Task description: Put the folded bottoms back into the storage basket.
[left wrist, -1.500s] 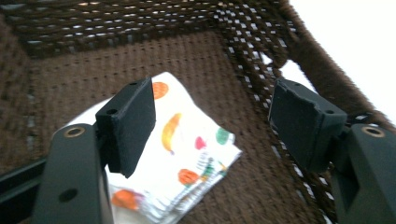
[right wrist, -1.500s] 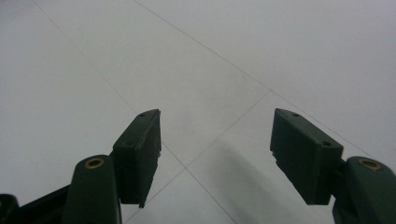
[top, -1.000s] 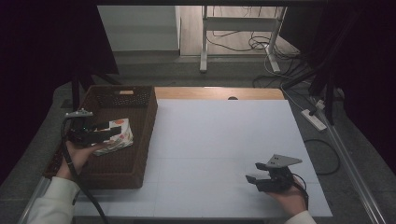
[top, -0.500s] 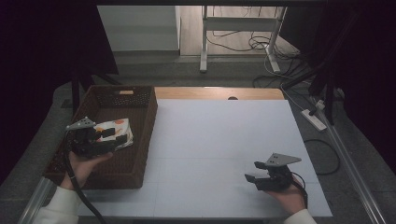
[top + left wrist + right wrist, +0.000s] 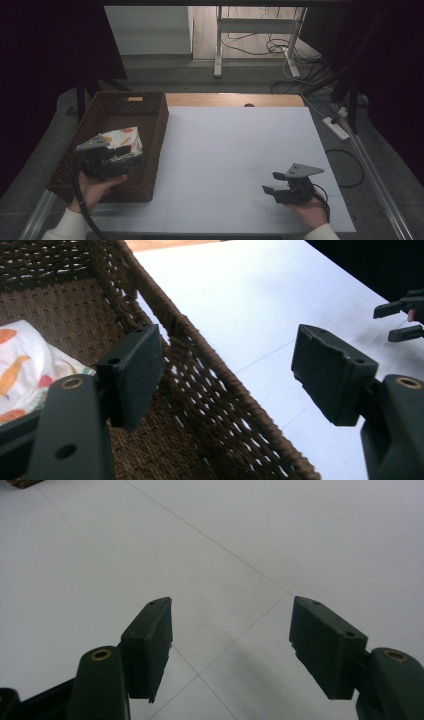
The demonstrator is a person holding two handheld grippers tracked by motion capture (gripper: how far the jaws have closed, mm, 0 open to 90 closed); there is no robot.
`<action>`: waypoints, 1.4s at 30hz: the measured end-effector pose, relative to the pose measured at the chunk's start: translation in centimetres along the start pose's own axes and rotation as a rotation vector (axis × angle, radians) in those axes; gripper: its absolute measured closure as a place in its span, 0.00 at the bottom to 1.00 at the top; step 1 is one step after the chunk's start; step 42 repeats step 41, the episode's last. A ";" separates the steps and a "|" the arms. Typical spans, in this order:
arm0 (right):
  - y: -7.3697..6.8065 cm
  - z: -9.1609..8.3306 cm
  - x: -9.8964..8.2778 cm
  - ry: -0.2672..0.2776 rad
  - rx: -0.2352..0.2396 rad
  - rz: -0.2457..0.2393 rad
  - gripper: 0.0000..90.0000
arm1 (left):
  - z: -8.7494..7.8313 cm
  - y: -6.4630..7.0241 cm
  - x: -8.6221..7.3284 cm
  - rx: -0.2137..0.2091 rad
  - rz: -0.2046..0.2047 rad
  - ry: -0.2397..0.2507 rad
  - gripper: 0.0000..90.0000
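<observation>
A brown wicker basket (image 5: 150,150) stands at the table's left. In it lies a white cloth bundle (image 5: 125,141) with orange prints, which the left gripper view shows at the far left (image 5: 22,372). My left gripper (image 5: 131,156) hovers over the basket's near right part, just beside the bundle. Its jaws have just been opening; they stand wide (image 5: 225,355) with nothing gripped, and the basket's right wall (image 5: 215,385) runs below the gap. Low over the white tabletop at the front right, my right gripper (image 5: 270,183) is open and empty (image 5: 230,625).
The white tabletop (image 5: 235,145) stretches from the basket to the right edge. A strip of bare wood (image 5: 225,99) runs along the far edge. Beyond and to the right, cables and a power strip (image 5: 336,128) lie on the floor.
My left hand has moved toward the near side and a little to the right inside the basket. The printed bundle lies where it was. The right gripper has stayed still.
</observation>
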State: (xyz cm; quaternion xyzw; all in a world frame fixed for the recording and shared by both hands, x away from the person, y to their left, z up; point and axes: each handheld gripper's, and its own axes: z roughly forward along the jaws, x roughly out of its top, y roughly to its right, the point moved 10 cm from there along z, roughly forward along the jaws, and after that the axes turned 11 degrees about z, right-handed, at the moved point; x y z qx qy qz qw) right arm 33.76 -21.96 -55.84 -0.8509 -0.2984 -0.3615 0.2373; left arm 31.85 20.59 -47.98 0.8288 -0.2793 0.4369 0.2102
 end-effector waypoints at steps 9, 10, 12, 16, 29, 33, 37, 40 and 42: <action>0.2 -0.6 0.5 0.026 0.003 0.010 0.38 | 0.3 2.0 -1.0 0.008 0.028 -0.004 0.31; 0.3 -0.7 0.6 0.036 0.000 0.015 0.38 | 0.3 2.2 -1.2 0.010 0.033 -0.005 0.31; 0.5 -0.9 0.7 0.050 -0.002 0.018 0.38 | 0.5 2.6 -1.4 0.014 0.043 -0.010 0.31; 0.5 -1.1 0.8 0.061 -0.002 0.015 0.38 | 0.6 3.2 -1.6 0.022 0.062 -0.014 0.30; 0.7 -1.5 1.2 0.088 -0.008 0.008 0.38 | 1.0 3.9 -2.0 0.012 0.070 -0.022 0.29; 0.7 -1.5 1.1 0.083 -0.010 0.005 0.38 | 1.0 3.9 -2.0 0.012 0.072 -0.023 0.29; 0.7 -1.5 1.1 0.081 -0.010 0.000 0.38 | 1.0 3.8 -2.0 0.012 0.069 -0.023 0.28; 0.6 -1.5 1.1 0.082 -0.009 0.001 0.38 | 1.0 3.8 -2.0 0.012 0.071 -0.023 0.28; 0.6 -1.5 1.1 0.084 -0.009 0.002 0.38 | 1.0 3.8 -2.0 0.012 0.071 -0.023 0.28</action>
